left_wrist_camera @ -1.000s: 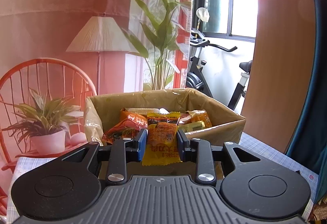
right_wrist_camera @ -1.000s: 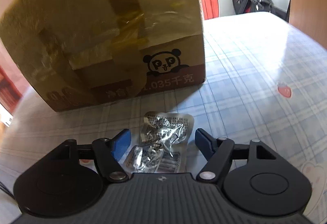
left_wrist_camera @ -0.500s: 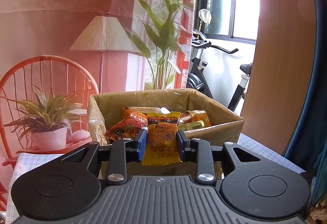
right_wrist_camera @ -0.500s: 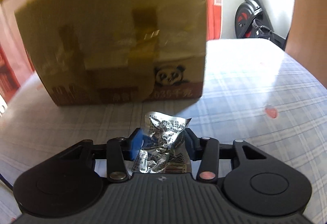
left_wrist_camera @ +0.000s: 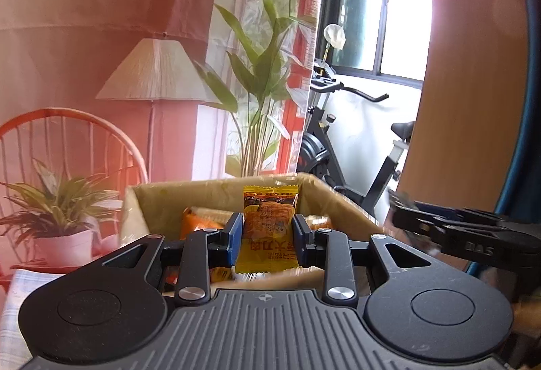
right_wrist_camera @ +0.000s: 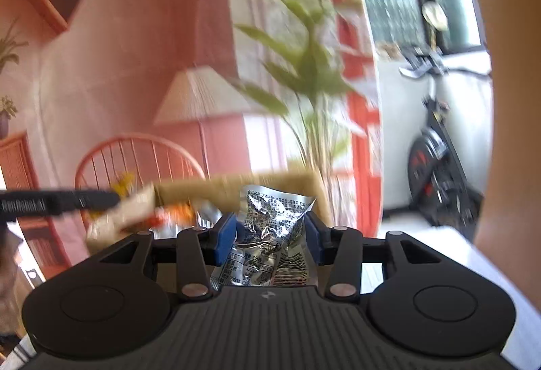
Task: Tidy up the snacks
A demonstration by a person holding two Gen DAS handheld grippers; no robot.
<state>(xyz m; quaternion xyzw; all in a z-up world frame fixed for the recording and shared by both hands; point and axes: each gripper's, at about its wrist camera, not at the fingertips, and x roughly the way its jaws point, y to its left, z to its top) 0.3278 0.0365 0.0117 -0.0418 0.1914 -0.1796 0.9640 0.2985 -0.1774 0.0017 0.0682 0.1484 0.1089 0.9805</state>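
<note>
Within the last second the crinkled silver foil snack packet (right_wrist_camera: 274, 235), which had lain flat on the checked tablecloth in front of the box between widely spread fingers, was clamped and carried up off the table, so that the right gripper (right_wrist_camera: 270, 236) was now seen level with the rim of the open brown cardboard box (left_wrist_camera: 216, 197) instead of facing its printed side. Its blue-padded fingers (right_wrist_camera: 226, 235) were pinching the packet from both sides, the foil buckled between them. The left gripper (left_wrist_camera: 267, 233) was found almost unchanged: the yellow-and-orange plastic snack sachet (left_wrist_camera: 268, 228) was kept pinched upright between its blue pads (left_wrist_camera: 235, 236), only brought a little closer over the box. The right gripper's black arm (left_wrist_camera: 456, 233) was newly visible at the right edge of the left wrist view, beside the box. It may be judged that the pick-up was finished for both hands and that the dropping of the two packets into the box was the step left; neither had been released. The silver packet was seen to be thin, shiny and heavily creased, printed with small black text and a barcode, its upper edge rising above the pads and its lower part hanging towards the camera. The yellow sachet was flat, with a crimped top seal and large red characters. Inside the box several orange wrappers (left_wrist_camera: 194, 223) were visible; the rest of the contents were blurred or hidden
</note>
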